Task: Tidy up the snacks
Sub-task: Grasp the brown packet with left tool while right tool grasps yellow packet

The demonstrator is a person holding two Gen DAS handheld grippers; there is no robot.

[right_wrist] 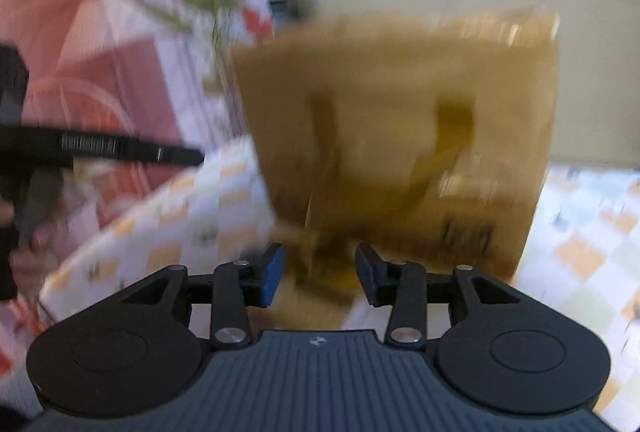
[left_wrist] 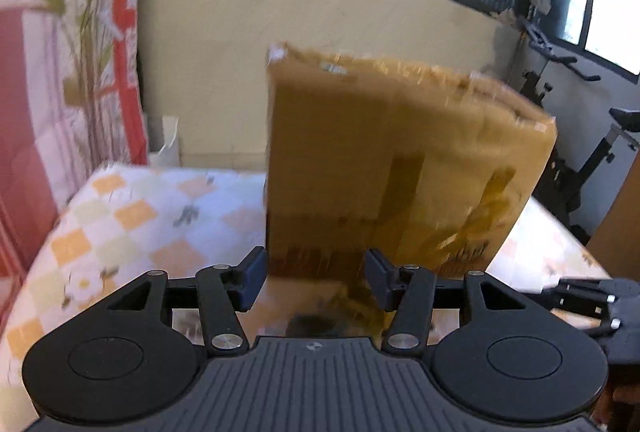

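A tall brown cardboard box (left_wrist: 400,168) stands on a table covered with a checked orange, green and white cloth (left_wrist: 132,216). My left gripper (left_wrist: 316,280) is open and empty, its fingers just short of the box's near lower face. The right wrist view is blurred by motion. It shows the same box (right_wrist: 400,136) close ahead. My right gripper (right_wrist: 320,276) is open and empty in front of the box's base. The right gripper also shows at the right edge of the left wrist view (left_wrist: 592,304). No snacks are visible.
A red and white patterned curtain (left_wrist: 52,72) hangs at the left. A cream wall (left_wrist: 280,24) with windows above lies behind the table. An exercise bike (left_wrist: 576,136) stands at the right. The left gripper's side shows as a dark bar (right_wrist: 120,150) in the right view.
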